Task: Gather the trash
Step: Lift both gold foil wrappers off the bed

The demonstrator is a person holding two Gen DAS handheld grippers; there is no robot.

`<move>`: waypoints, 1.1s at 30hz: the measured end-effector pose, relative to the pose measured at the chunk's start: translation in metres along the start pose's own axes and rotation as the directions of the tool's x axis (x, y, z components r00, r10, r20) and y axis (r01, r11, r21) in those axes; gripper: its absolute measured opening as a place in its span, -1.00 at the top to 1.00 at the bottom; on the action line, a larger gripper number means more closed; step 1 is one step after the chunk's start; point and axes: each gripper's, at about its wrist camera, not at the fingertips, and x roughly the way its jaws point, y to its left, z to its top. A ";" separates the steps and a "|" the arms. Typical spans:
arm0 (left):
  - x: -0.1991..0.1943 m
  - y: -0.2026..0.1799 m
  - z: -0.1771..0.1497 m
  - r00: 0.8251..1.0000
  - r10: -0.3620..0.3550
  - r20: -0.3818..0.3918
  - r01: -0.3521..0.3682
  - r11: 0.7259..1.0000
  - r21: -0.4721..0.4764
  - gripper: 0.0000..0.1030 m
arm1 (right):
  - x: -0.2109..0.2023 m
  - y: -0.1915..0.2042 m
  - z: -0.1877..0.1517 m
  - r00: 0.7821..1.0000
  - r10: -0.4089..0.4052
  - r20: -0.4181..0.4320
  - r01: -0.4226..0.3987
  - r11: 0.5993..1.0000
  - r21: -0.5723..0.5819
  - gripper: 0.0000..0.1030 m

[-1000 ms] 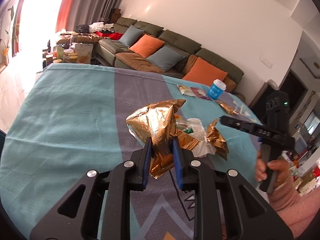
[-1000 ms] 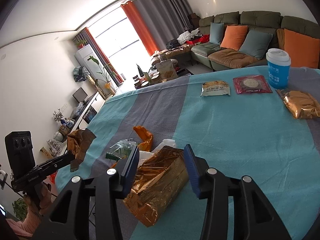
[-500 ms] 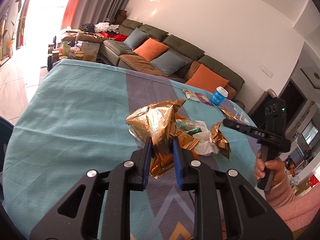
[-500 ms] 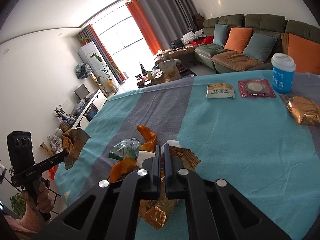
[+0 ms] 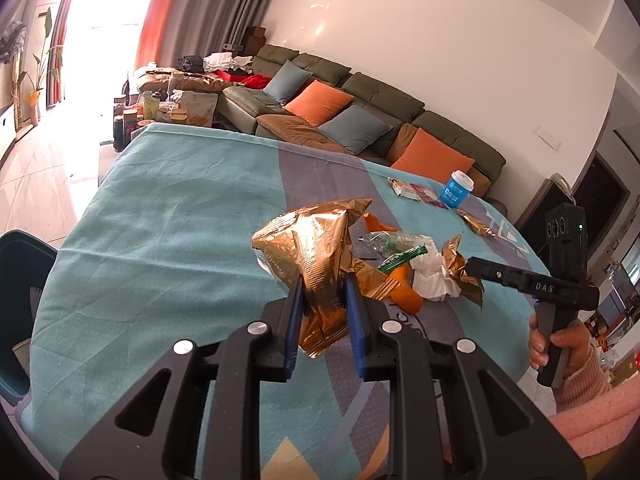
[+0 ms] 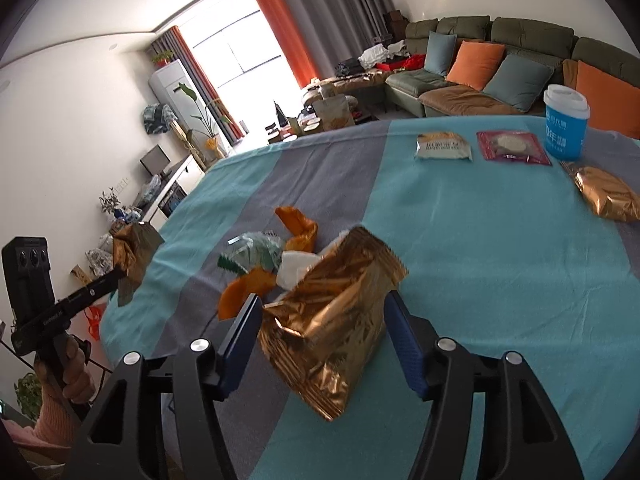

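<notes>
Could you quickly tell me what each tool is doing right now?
Left tool: shut on a crinkled gold foil wrapper.
Right tool: open around a gold foil snack bag.

Crumpled gold foil wrapper [image 5: 318,256] pinched upright between blue pads, lifted off the cloth. Second gold foil bag [image 6: 336,320], creased and puffed, sat between spread fingers, tilted. Behind lay a heap: orange peel [image 6: 298,226], white tissue [image 5: 434,280], green-striped wrapper [image 6: 256,250]. Farther right, another gold packet [image 6: 606,194] lay flat.
</notes>
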 end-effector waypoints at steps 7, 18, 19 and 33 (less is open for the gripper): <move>0.000 0.002 -0.003 1.000 0.012 -0.004 -0.012 1.000 -0.002 0.59 | 0.001 -0.007 -0.005 1.000 0.011 -0.002 -0.011 0.999 0.038 0.35; -0.020 0.012 -0.004 0.999 0.013 0.041 -0.012 1.000 -0.023 0.59 | -0.032 0.025 0.012 0.993 0.045 0.110 -0.039 0.998 -0.057 0.35; -0.023 0.014 -0.004 0.999 0.018 0.047 -0.017 1.000 -0.023 0.59 | -0.032 0.029 0.013 0.992 0.060 0.112 -0.052 0.996 -0.070 0.35; -0.073 0.037 -0.007 0.980 0.157 0.119 -0.152 0.987 -0.052 0.59 | 0.027 0.122 0.030 0.957 0.291 -0.010 -0.284 0.925 -0.254 0.35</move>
